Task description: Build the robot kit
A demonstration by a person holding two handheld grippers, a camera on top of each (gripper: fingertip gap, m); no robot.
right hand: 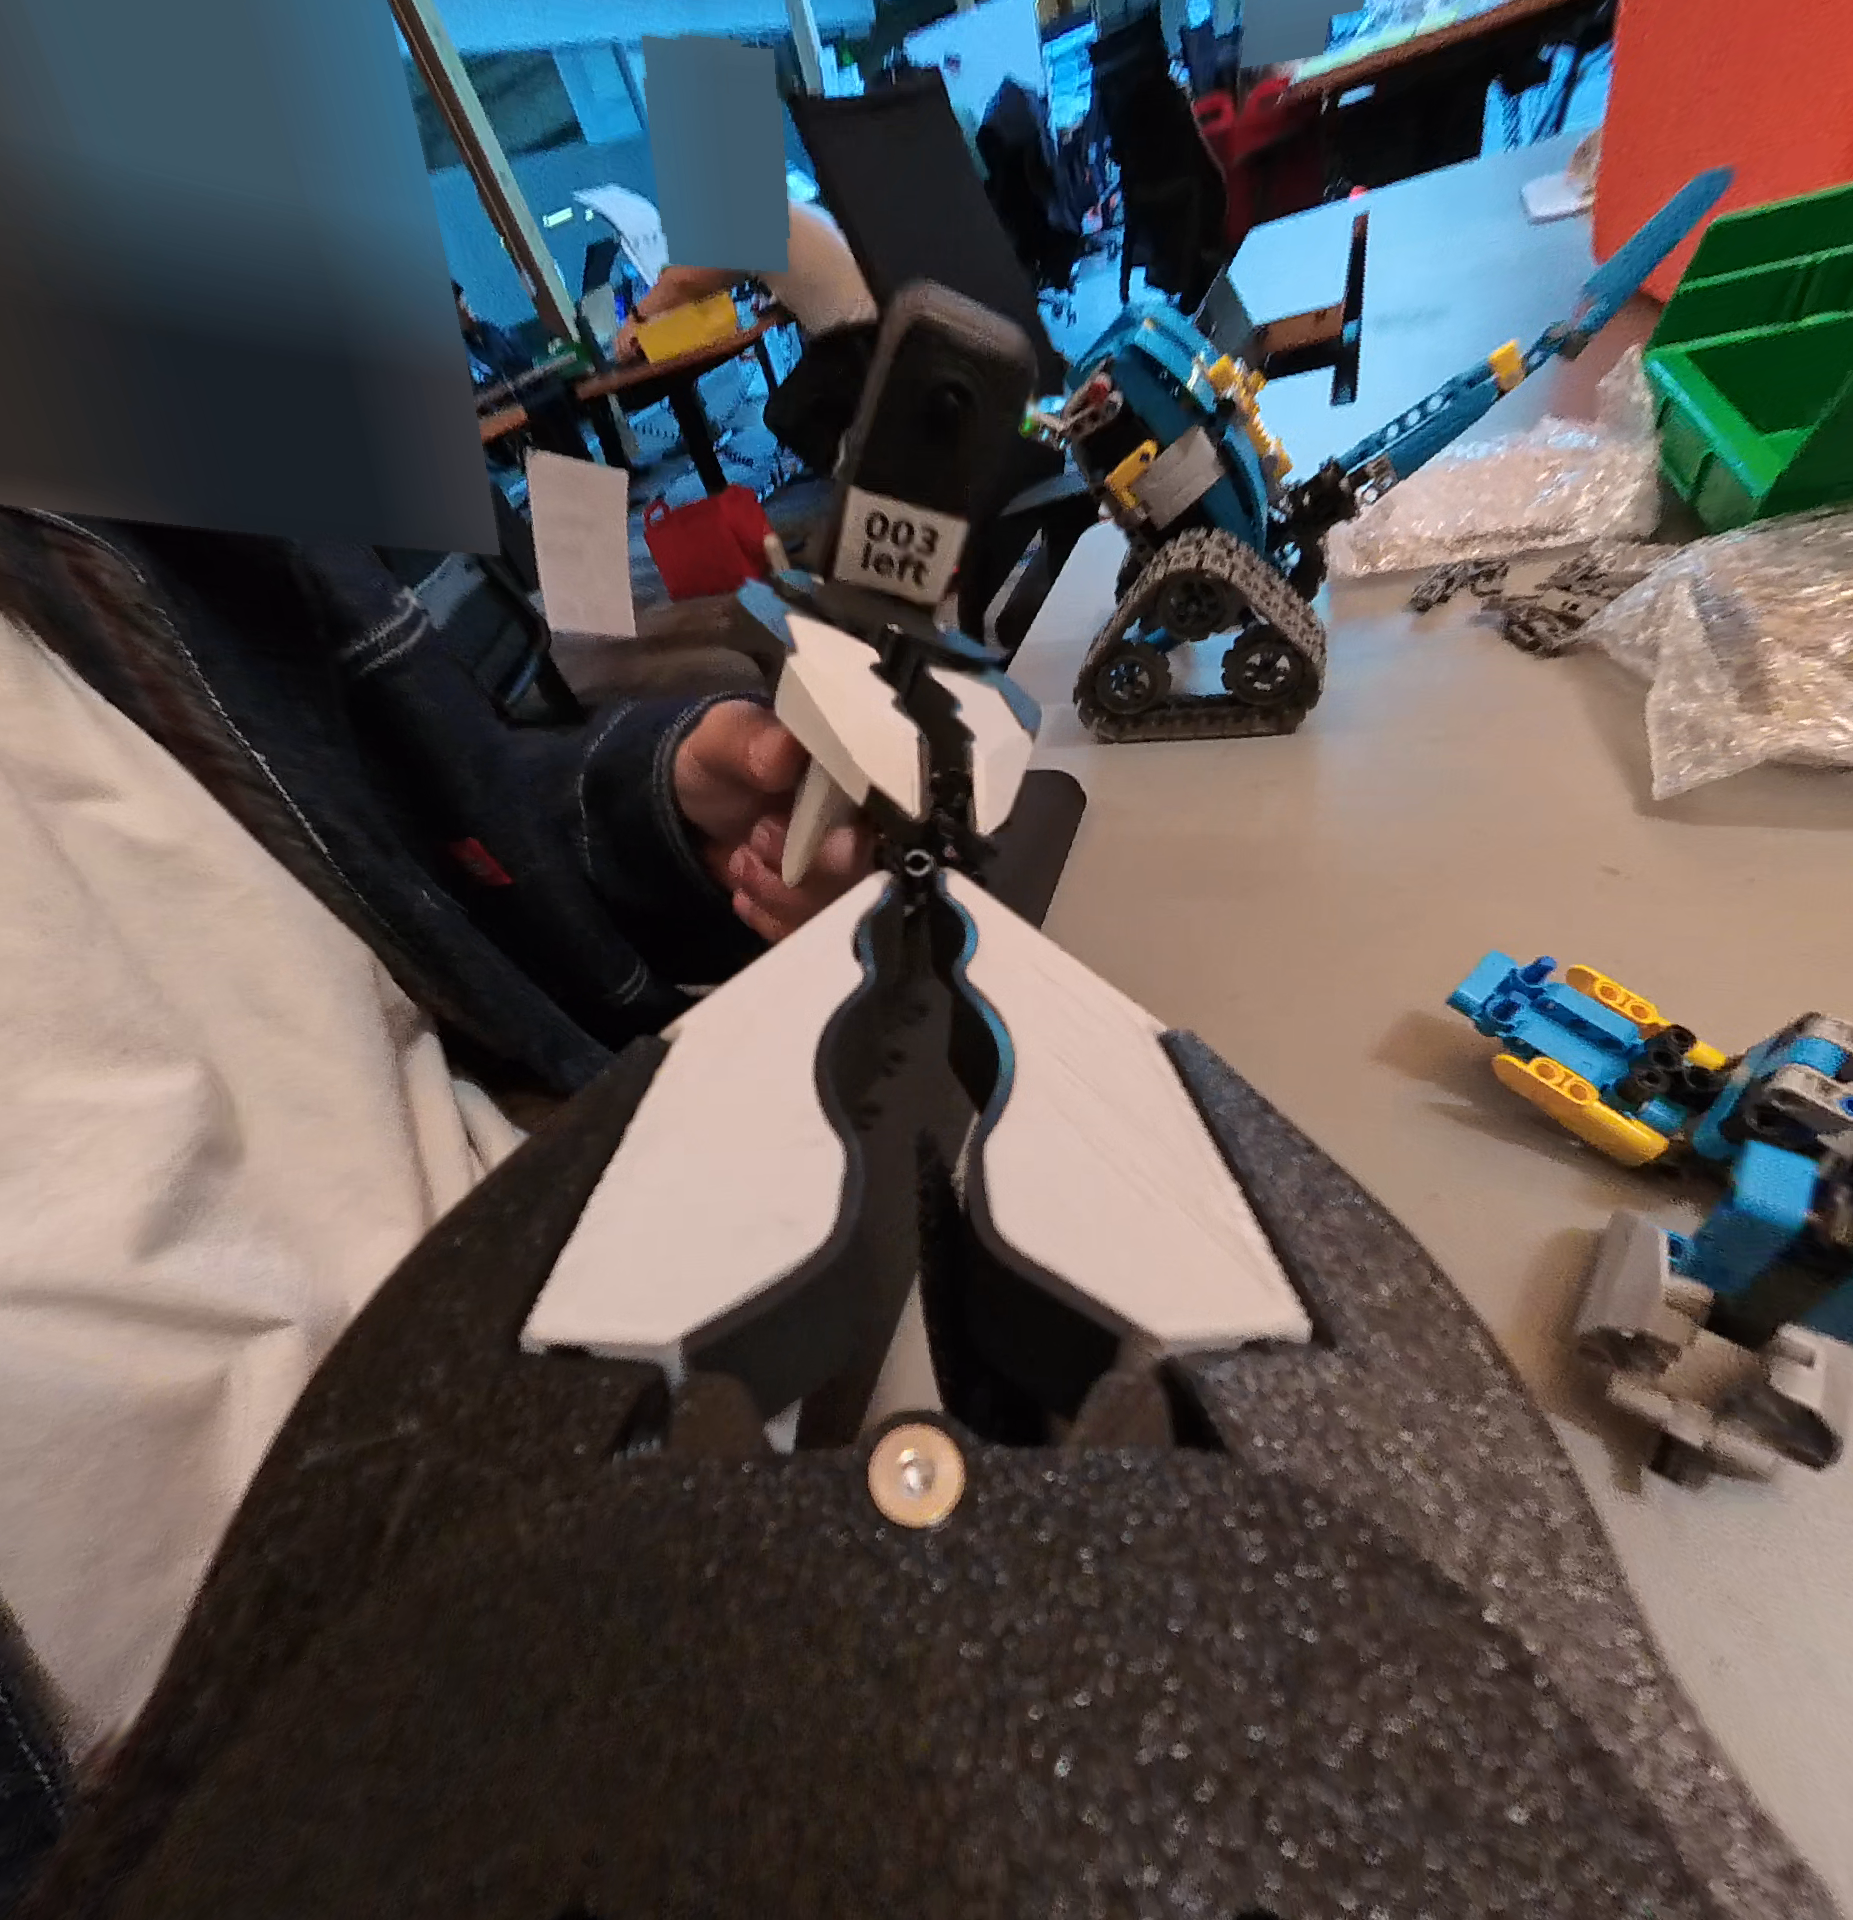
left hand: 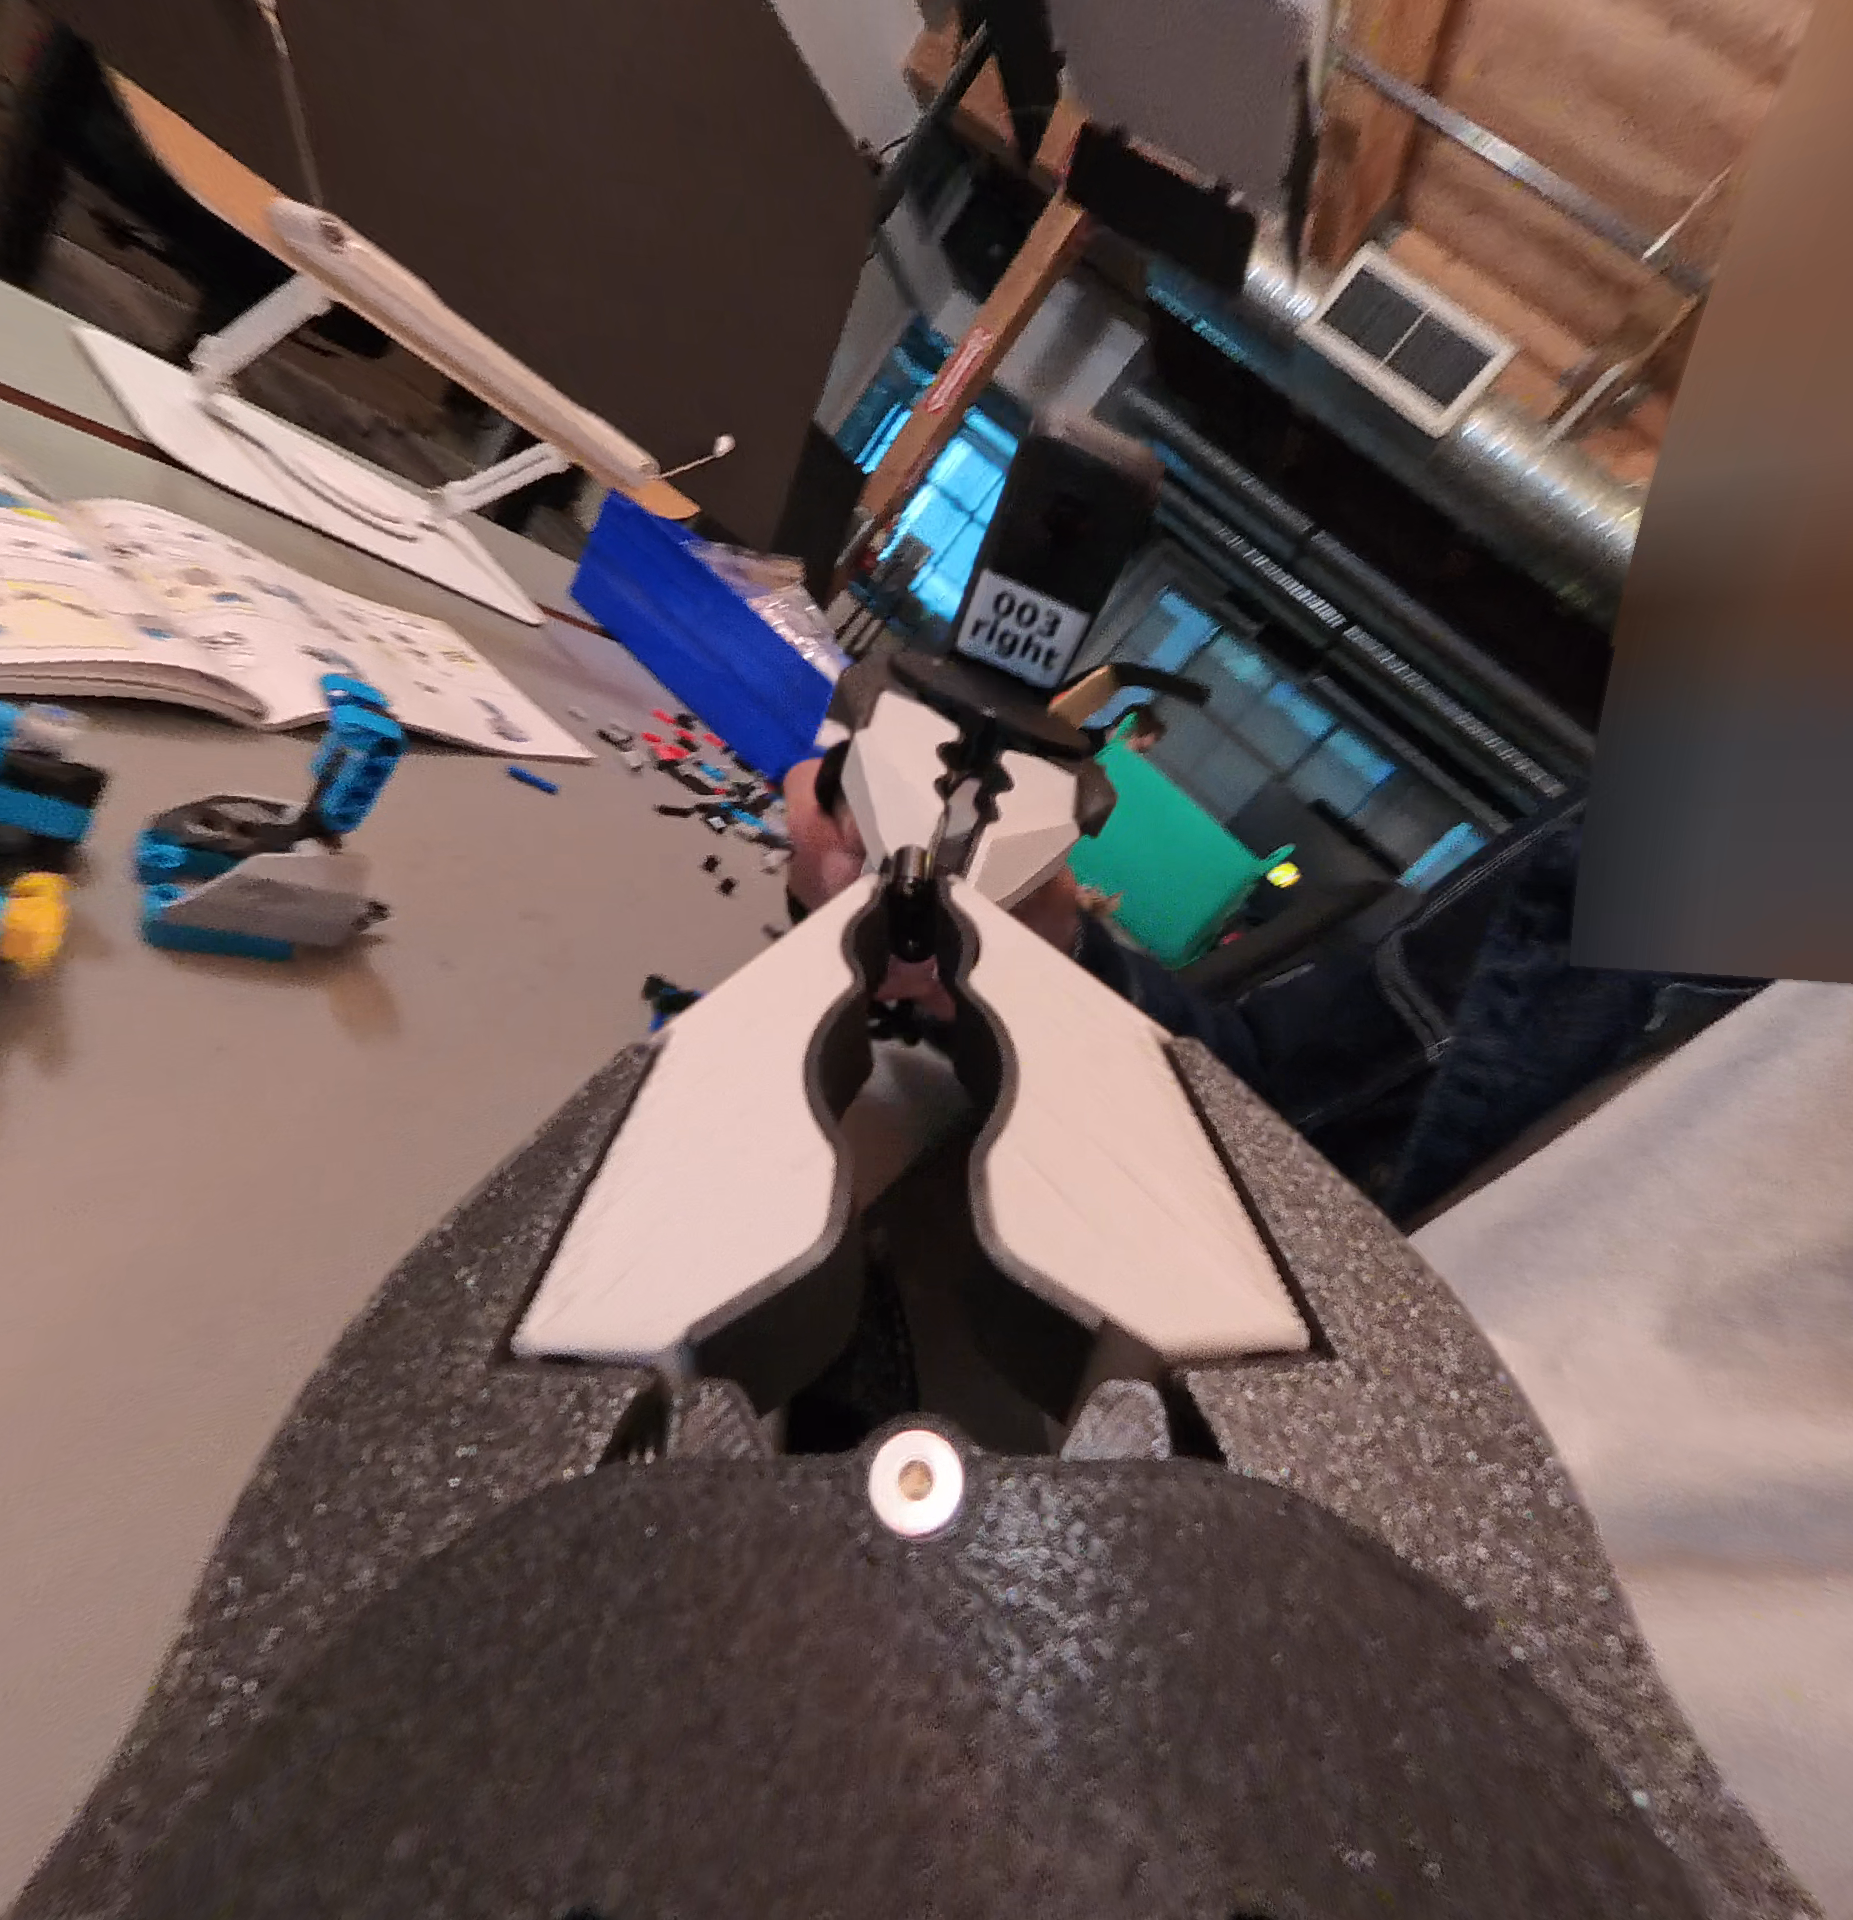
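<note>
My left gripper (left hand: 909,883) is shut on a small black building-toy piece (left hand: 909,914) pinched at its tips. My right gripper (left hand: 966,821) faces it tip to tip, shut on another black part (left hand: 976,764). In the right wrist view my right gripper (right hand: 915,883) pinches a small black pin-like piece (right hand: 917,862). The left gripper (right hand: 937,769) opposite holds a longer black studded piece (right hand: 943,727). The two black pieces meet between the tips, in the air off the table's near edge. A hand (right hand: 740,790) holds the left gripper.
On the grey table (left hand: 226,1143) lie an open booklet (left hand: 205,613), a blue box (left hand: 714,623), loose small parts (left hand: 693,774) and blue part-builds (left hand: 257,862). Also there: a tracked blue model (right hand: 1202,551), green bins (right hand: 1774,353), plastic bags (right hand: 1732,644), blue-yellow (right hand: 1587,1060) and grey-blue (right hand: 1753,1299) assemblies. Only a small space, under 4 cm, lies between the two pairs of fingers.
</note>
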